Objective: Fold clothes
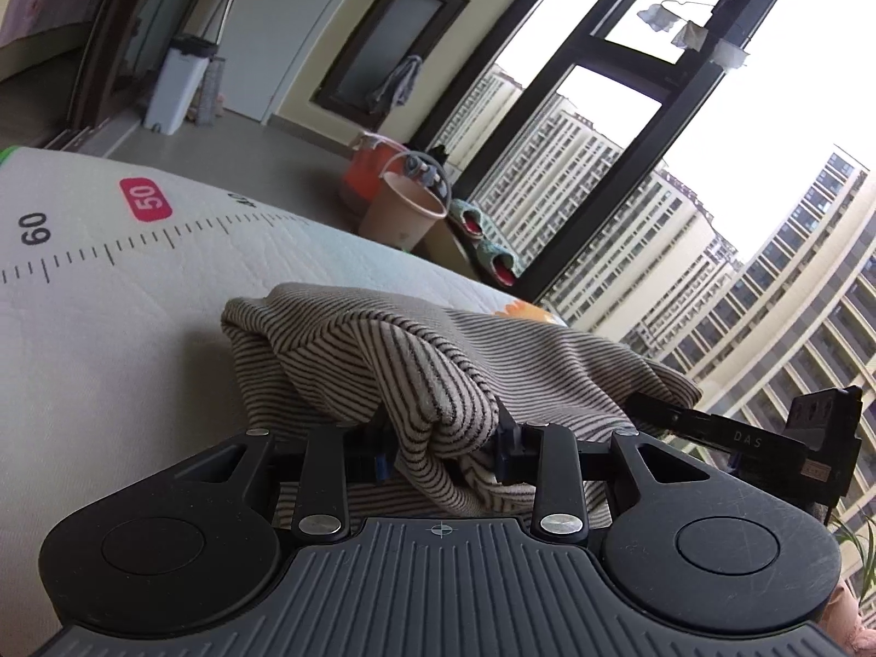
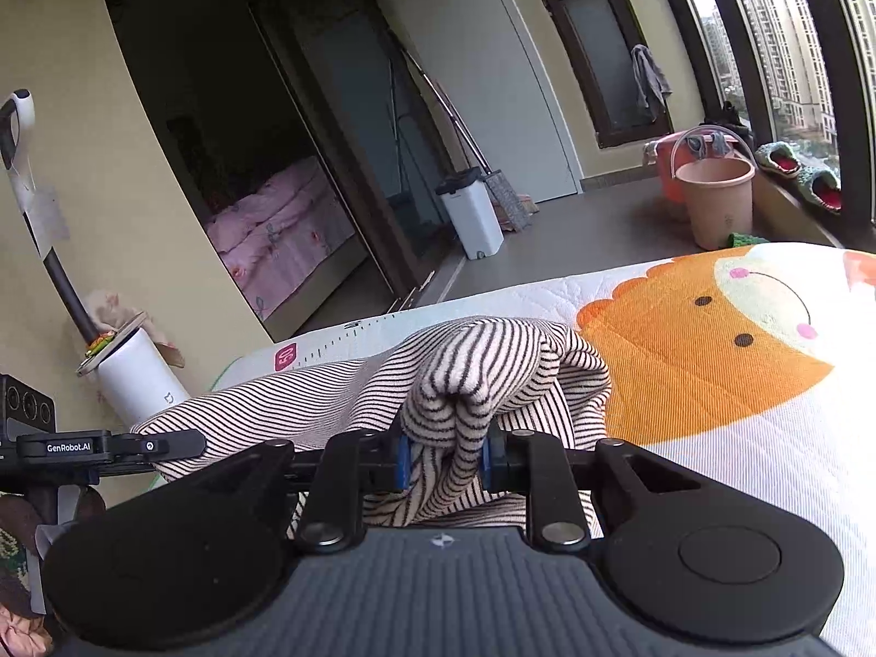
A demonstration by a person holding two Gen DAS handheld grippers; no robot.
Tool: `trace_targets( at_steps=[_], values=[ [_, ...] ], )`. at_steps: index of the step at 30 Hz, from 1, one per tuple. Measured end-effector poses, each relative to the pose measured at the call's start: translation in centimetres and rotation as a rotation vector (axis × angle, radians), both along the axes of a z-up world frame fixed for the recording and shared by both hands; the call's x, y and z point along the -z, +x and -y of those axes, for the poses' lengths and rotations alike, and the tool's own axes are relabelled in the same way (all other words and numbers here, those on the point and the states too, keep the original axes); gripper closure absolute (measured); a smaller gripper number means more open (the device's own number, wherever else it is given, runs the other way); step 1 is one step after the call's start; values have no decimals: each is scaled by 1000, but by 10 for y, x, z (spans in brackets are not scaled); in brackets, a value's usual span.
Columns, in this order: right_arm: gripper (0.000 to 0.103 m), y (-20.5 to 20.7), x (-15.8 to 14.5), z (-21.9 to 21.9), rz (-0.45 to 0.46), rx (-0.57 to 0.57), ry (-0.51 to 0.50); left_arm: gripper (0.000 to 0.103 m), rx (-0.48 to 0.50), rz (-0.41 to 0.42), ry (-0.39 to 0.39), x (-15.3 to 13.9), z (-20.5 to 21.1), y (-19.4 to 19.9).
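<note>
Fabric bunched in two grippers: one striped garment lies on a white quilted mat, gathered at two places. The left gripper pinches a thick fold of the cloth between its blue-padded fingers, and the right gripper squeezes a second rolled bunch between its own blue pads; in each view the other gripper's black body juts in from the side, beside the garment.

Counted outward from the garment: one mat beneath it, printed with a ruler scale and one red "50" label on the side away from the window, and one orange cartoon face on the window side, touching the garment's edge. Beyond the mat's far edge stand two buckets on a grey floor, a pale pink bucket in front and an orange bucket behind it. Two green knitted slippers sit on the window ledge just beside the buckets. One white mop bucket stands farther off by a white door, with a flat mop leaning next to it. One white cylinder holding a dark-handled tool stands by the cream wall, on the side of the garment away from the window.

Tall dark-framed windows show high-rise blocks outside. Through an open doorway, pink bedding is visible.
</note>
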State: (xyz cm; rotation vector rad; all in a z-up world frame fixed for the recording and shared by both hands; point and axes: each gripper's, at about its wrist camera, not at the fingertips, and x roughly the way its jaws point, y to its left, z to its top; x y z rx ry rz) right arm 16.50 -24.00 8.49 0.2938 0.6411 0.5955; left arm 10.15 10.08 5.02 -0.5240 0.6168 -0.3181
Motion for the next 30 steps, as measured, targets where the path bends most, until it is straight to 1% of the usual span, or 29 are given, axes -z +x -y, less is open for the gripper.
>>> trace_targets(
  at_steps=[3,6,8,11,12,13,14,16,20,21,22,23,25,26,27,30],
  values=[
    [82,-23,4,3,-3,1,17,66,-1,4,-5,4,0,-12],
    [82,-37,13,6,-19,8,29,64,-14,-17,-23,13,-4,-14],
    [82,-42,23,6,-38,19,29,63,-21,-37,-39,20,-5,-15],
    [82,-39,38,9,-90,53,14,62,-22,-55,-39,30,-3,-20],
    [81,-38,44,10,-106,58,11,61,-24,-59,-32,33,-2,-23],
    [81,-37,49,10,-120,61,8,57,-27,-66,-20,37,-1,-24],
    [81,-36,54,11,-133,64,8,56,-31,-75,-9,40,-1,-26],
    [80,-38,60,13,-153,63,17,50,-40,-92,7,47,0,-28],
    [75,-46,59,19,-141,62,19,49,-47,-81,5,48,-3,-40],
    [74,-48,59,20,-137,62,18,47,-49,-77,6,46,-4,-43],
    [73,-49,59,21,-133,62,17,42,-56,-73,14,44,-4,-45],
    [70,-51,58,22,-126,65,14,39,-61,-69,21,42,-4,-47],
    [57,-55,56,24,-108,76,-4,32,-61,-52,33,37,-4,-54],
    [42,-57,55,24,-96,85,-21,31,-59,-42,37,33,-4,-57],
    [37,-58,54,25,-85,94,-38,29,-57,-33,41,30,-4,-61],
    [37,-63,47,29,-42,107,-47,25,-60,26,52,12,-3,-72]
  ],
)
